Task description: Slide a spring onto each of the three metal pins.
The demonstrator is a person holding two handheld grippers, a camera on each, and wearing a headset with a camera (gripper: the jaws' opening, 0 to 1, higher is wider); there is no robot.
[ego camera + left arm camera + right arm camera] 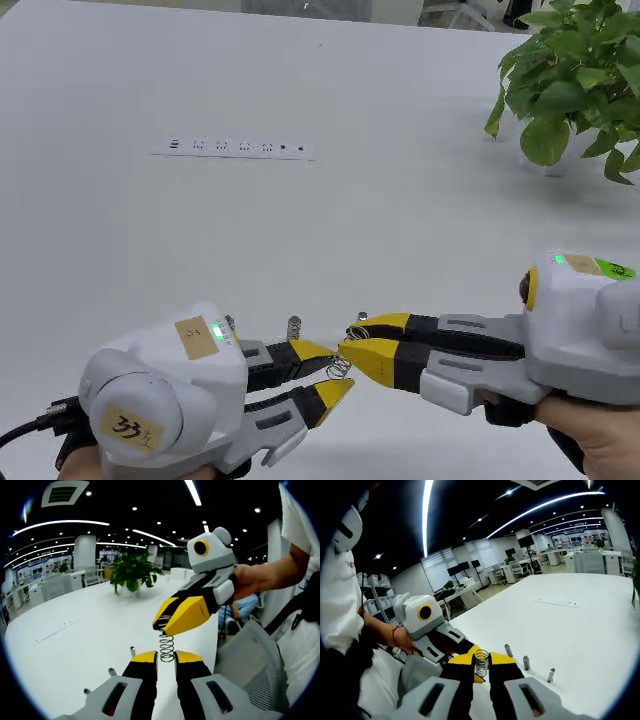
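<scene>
A small metal spring [340, 368] hangs between the two grippers above the table's near edge. My left gripper [327, 372] comes from the lower left and holds the lower end of the spring [166, 647] between its yellow tips. My right gripper [348, 345] comes from the right, shut on the upper end. In its own view the spring [481, 662] stands between its tips. Three short pins stand upright just behind: one by the left gripper [230, 322], a ribbed middle one [294, 325], and a smooth one [362, 318]. Two pins [508, 650] [526, 662] look coiled, and the third [550, 675] looks bare.
A white power strip [235, 148] lies flat at the middle of the white table [420, 200]. A leafy potted plant [575, 75] stands at the far right. A mesh chair [255, 670] and a person's arm [270, 572] sit at the table's near side.
</scene>
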